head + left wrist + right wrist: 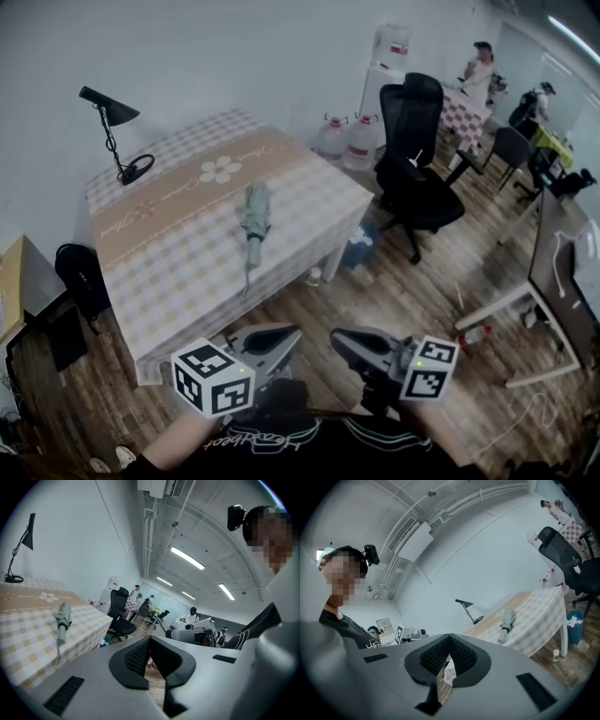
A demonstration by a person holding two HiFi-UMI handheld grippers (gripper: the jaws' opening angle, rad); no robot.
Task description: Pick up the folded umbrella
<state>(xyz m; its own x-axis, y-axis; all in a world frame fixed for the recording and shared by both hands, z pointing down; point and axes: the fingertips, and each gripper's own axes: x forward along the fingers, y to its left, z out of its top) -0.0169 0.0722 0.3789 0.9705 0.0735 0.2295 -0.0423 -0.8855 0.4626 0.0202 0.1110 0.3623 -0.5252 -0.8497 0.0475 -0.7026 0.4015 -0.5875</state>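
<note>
While both grippers hung over the brown wood floor, short of the table's near edge, the folded pale green umbrella (253, 217) lay on the square table with the tan and white checked cloth (178, 262). It rested on the half of the table closest to the person, and nothing lay close to it. A black desk lamp (114, 131) stood far off by the back left corner.

The umbrella's long side ran from the middle of the table toward the near edge. Its fat bundled end was deeper in, and its thin end and cord came close to that edge, so it pointed almost straight at the person.

The left gripper (286, 336) had its black fingers pressed together with nothing between them. The right gripper (342, 339) looked the same, tips touching and empty. Both were well apart from the umbrella.

From the head view the umbrella sat ahead of the fingers and a bit to the left. That put the left gripper a little nearer, I think, though not by much. Whichever one goes would need to spread its fingers first, then reach over the near edge and close across the umbrella's narrow width, not along its length.
</note>
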